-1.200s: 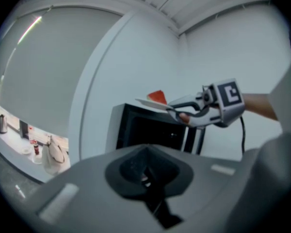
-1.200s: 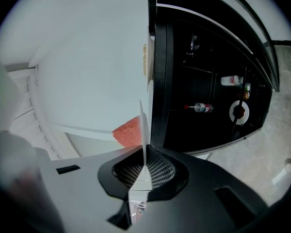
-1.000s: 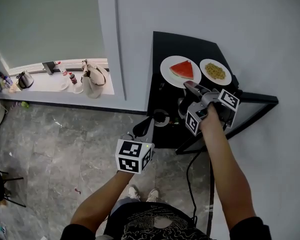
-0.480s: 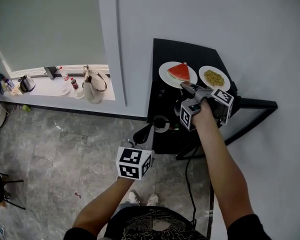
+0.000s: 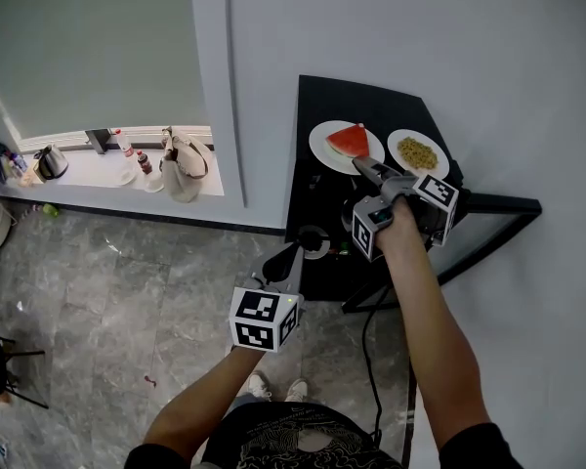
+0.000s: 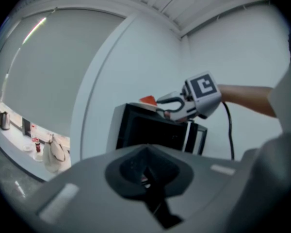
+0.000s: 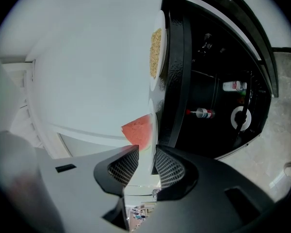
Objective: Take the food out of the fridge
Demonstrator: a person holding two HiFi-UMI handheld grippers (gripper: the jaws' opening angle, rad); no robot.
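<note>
Fridge top [image 5: 366, 98]: R tongs [image 5: 364, 167] just been opening, watermelon plate [image 5: 323, 149] rim between.

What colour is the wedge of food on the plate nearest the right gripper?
Red. The wedge shows best in the head view.

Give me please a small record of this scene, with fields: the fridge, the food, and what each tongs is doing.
fridge: small, black
door: open, swung to the right
watermelon plate: white, on top of the fridge, holds a red watermelon slice
second plate: white, beside the first, holds yellow food
right tongs: jaws have just been opening; the watermelon plate's rim stands between them, not pressed
left tongs: shut, empty, low in front of the fridge
inside: a small bottle lies on a shelf
</note>
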